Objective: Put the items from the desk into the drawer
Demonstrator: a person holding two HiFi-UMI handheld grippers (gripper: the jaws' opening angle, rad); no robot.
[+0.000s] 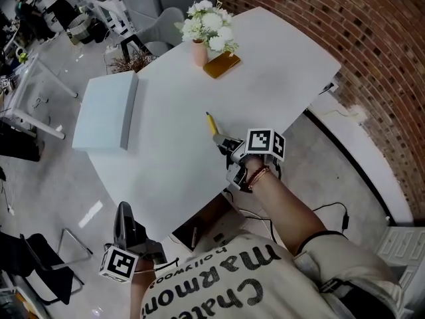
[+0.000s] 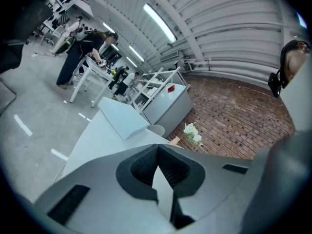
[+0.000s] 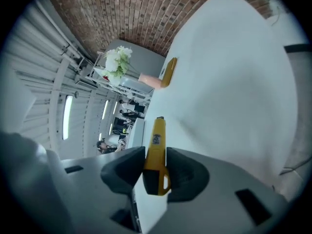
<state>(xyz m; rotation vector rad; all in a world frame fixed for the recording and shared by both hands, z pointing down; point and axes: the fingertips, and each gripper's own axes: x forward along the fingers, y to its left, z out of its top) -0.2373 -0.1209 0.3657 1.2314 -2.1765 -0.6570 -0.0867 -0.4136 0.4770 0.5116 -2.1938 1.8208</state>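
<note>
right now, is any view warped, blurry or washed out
Head view: sharp, evenly lit, only soft shadows on the white desk. Left gripper view: heavy fisheye bending, black corners, ceiling strip light glaring. Right gripper view: same fisheye, scene tilted sideways, desk nearly washed out, yellow utility knife fairly crisp.

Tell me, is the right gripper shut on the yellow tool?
Shut: the right gripper clamps the yellow tool on both sides.

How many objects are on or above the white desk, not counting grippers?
4: a yellow tool held in the right gripper, a flower vase and a flat amber item beside it at the far side, a grey box at left. Nothing seems hidden.
</note>
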